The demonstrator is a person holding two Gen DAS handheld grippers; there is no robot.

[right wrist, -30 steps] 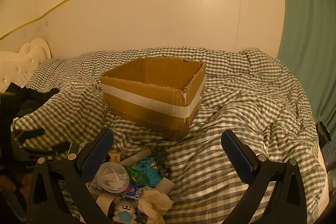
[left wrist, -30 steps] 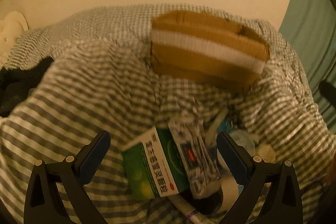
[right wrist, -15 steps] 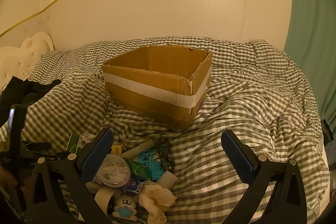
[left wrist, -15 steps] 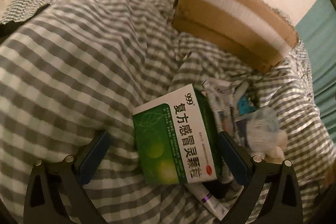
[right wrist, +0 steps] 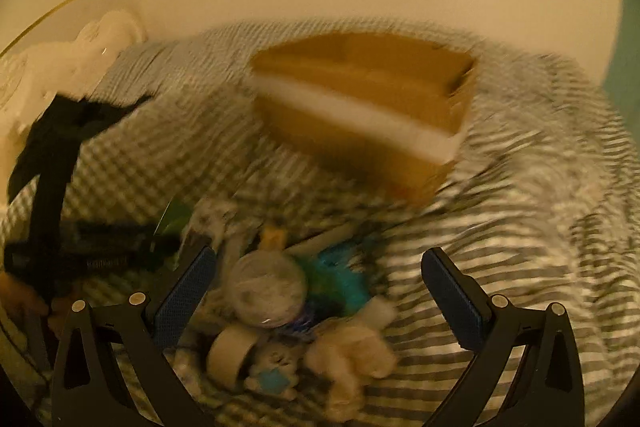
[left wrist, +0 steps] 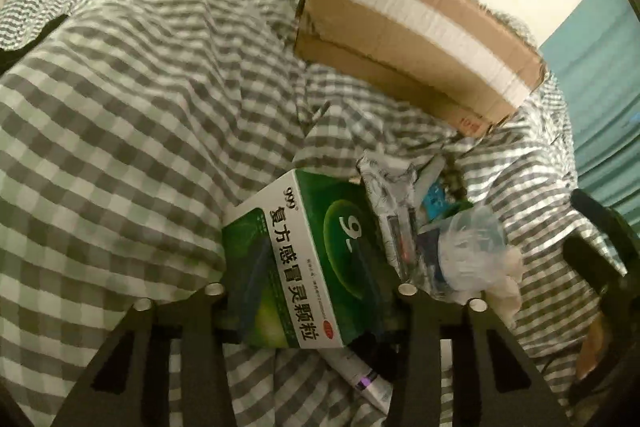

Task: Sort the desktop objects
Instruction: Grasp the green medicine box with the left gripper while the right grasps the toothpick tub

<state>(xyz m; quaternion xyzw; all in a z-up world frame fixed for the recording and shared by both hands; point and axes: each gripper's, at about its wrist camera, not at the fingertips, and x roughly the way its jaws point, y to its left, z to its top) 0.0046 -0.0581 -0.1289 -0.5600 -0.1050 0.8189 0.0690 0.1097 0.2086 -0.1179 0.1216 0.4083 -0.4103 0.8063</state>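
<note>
A green and white medicine box (left wrist: 304,259) lies at the near-left edge of a pile of small items on the checked duvet (left wrist: 120,131). My left gripper (left wrist: 308,267) straddles it with its jaws closing, and both fingers sit against the box's sides. In the blurred right wrist view my right gripper (right wrist: 320,255) hangs open over the pile, above a clear plastic cup (right wrist: 266,291), a tape roll (right wrist: 230,351) and a cream plush toy (right wrist: 352,351). An open cardboard box (right wrist: 360,107) with a white tape band stands behind the pile.
A patterned packet (left wrist: 384,187), a crumpled clear cup (left wrist: 468,247) and a tube (left wrist: 360,379) crowd the medicine box. Black clothing (right wrist: 72,115) lies at the left and a teal curtain (left wrist: 600,75) hangs at the right. The duvet folds up high on the left.
My left gripper dropped onto the medicine box and its fingers came in from wide apart to the box's sides; the box tipped. My right gripper sank toward the pile, still open.
</note>
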